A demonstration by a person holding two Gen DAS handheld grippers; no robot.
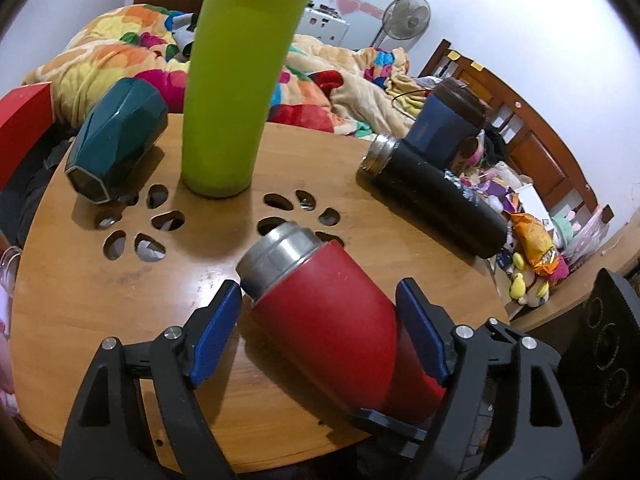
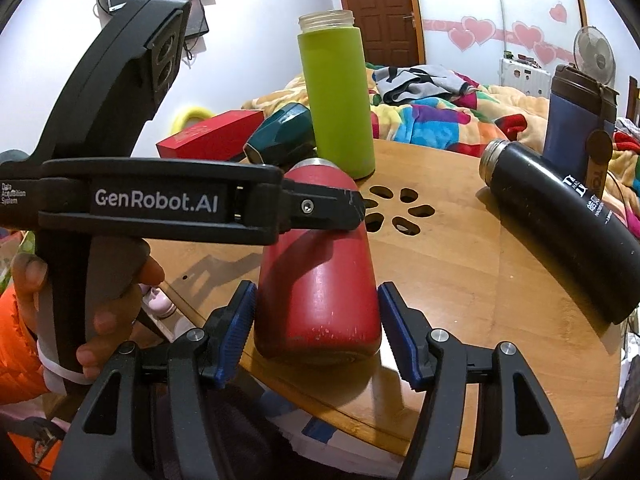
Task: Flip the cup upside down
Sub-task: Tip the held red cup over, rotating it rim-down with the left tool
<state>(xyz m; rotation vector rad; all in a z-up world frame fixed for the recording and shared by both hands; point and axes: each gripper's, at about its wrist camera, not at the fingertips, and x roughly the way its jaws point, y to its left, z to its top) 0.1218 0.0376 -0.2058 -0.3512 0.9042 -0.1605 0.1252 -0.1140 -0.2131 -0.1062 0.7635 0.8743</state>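
Observation:
A red cup [image 1: 332, 312] with a steel neck lies on its side on the round wooden table [image 1: 100, 280]. My left gripper [image 1: 320, 300] straddles it. Its right blue pad touches the cup and its left pad stands a little off, so it is open around the body. In the right wrist view the red cup [image 2: 320, 292] lies with its base toward me. My right gripper [image 2: 316, 300] is open, its blue pads close on both sides of the base end. The left gripper's finger [image 2: 328, 210] lies across the cup's upper part.
A tall green bottle [image 1: 240, 84] stands upright behind the red cup. A teal faceted cup [image 1: 116, 140] lies at the left. A black flask [image 1: 436, 196] lies at the right, and a blue tumbler [image 1: 444, 120] stands behind it. The table has cut-out holes [image 1: 156, 220]. Behind it is a bed with a colourful blanket [image 1: 340, 92].

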